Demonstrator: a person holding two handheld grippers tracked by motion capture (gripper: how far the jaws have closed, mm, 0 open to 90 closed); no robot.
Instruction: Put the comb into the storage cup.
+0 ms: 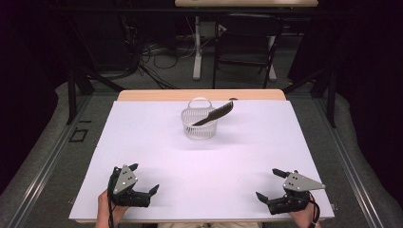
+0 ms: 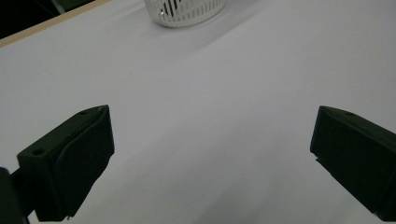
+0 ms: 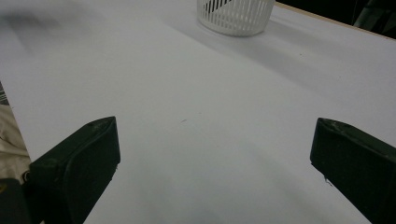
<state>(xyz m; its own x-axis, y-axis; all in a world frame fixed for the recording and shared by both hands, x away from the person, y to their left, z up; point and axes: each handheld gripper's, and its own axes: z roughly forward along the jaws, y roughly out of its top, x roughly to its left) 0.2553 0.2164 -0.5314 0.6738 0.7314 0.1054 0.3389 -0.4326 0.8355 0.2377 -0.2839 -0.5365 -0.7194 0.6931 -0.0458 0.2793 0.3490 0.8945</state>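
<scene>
A white basket [image 1: 199, 124] holding a dark comb [image 1: 214, 114] stands far back on the counter [image 1: 157, 156]. The left tool [image 1: 144, 178] and right tool [image 1: 267, 184] rest near the front edge, jaws apart, holding nothing.

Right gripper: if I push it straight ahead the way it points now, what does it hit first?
Likely the white basket. The right gripper has its jaws wide open over bare table, nothing lies between, and the basket sits slightly right of center ahead. Depth is unclear; it might pass just beside it.

Basket [image 1: 199, 124] at table's [image 1: 142, 156] far middle, comb [image 1: 215, 114] leaning in it, sticking out right
</scene>
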